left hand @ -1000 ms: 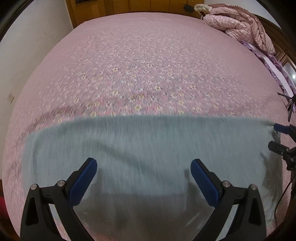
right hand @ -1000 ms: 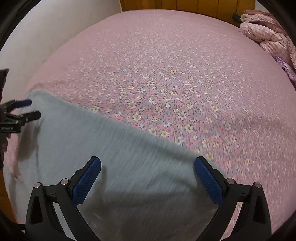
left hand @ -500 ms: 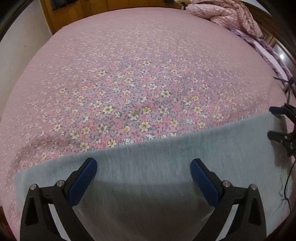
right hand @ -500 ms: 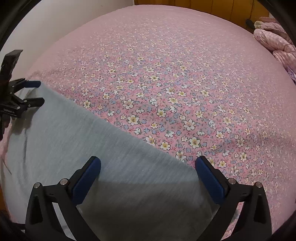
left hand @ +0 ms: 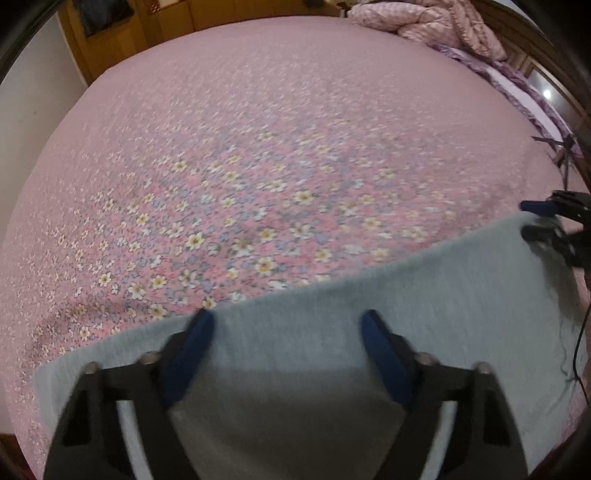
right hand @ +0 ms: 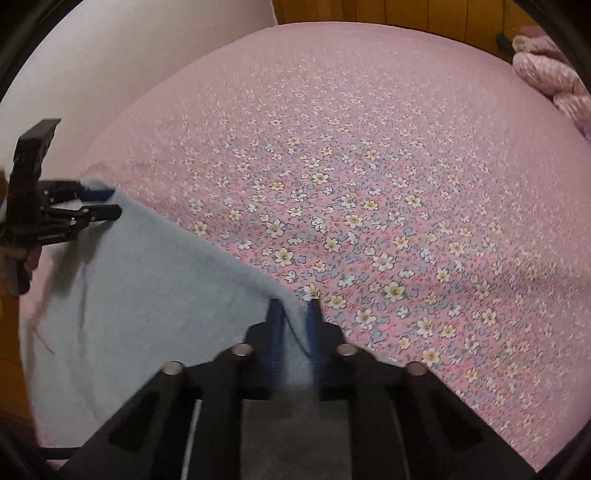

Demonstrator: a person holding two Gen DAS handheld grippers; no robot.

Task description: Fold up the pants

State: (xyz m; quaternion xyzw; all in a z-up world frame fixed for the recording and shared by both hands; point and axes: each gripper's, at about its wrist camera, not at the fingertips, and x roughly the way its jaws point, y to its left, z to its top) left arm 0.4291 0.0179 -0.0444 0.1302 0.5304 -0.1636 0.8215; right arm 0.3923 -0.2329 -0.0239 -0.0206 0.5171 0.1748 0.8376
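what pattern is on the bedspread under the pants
Pink bedspread printed with small white, yellow-centred flowers and bluish ones; it shows sharpest in the right wrist view.

Home bedroom. Big bed [left hand: 258, 110] with a pink floral sheet fills both views, a bunched pink quilt [left hand: 436, 22] lies at its far corner, wooden wardrobe panels [left hand: 122, 33] stand behind it, and a plain white wall [right hand: 147, 48] runs beside it.
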